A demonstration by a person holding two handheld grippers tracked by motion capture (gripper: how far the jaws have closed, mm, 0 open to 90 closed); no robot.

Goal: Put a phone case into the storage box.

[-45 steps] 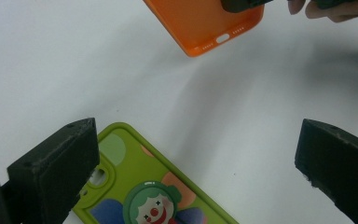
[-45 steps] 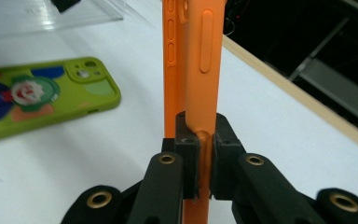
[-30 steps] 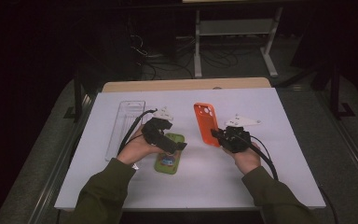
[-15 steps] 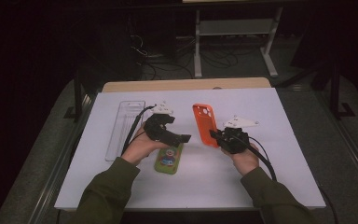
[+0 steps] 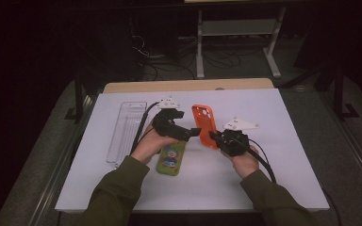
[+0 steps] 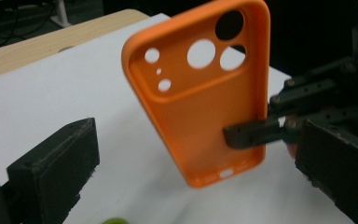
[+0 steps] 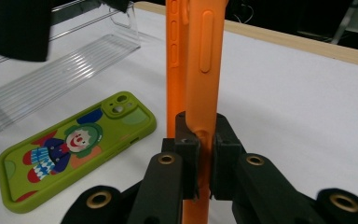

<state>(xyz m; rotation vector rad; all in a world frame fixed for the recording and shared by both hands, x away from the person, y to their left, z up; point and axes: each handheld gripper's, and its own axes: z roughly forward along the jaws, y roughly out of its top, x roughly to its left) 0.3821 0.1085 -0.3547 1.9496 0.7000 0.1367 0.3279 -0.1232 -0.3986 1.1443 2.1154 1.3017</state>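
Note:
An orange phone case stands off the white table, tilted up on its long side. My right gripper is shut on its side edge near the bottom; the right gripper view has both pads pinching that orange rim. My left gripper points its jaws at the case from the left and is open. In the left gripper view the case's hollow inside faces me between the wide-apart jaws, which do not touch it. A green phone case with a clown picture lies flat under my left hand.
A clear ribbed plastic tray lies at the left of the white table top. A wooden strip runs along the far edge. Beyond it the floor is dark, with a metal stand and cables.
My left gripper has lifted off the green case and swung its jaws right, toward the orange case. The right gripper keeps its hold and has barely moved.

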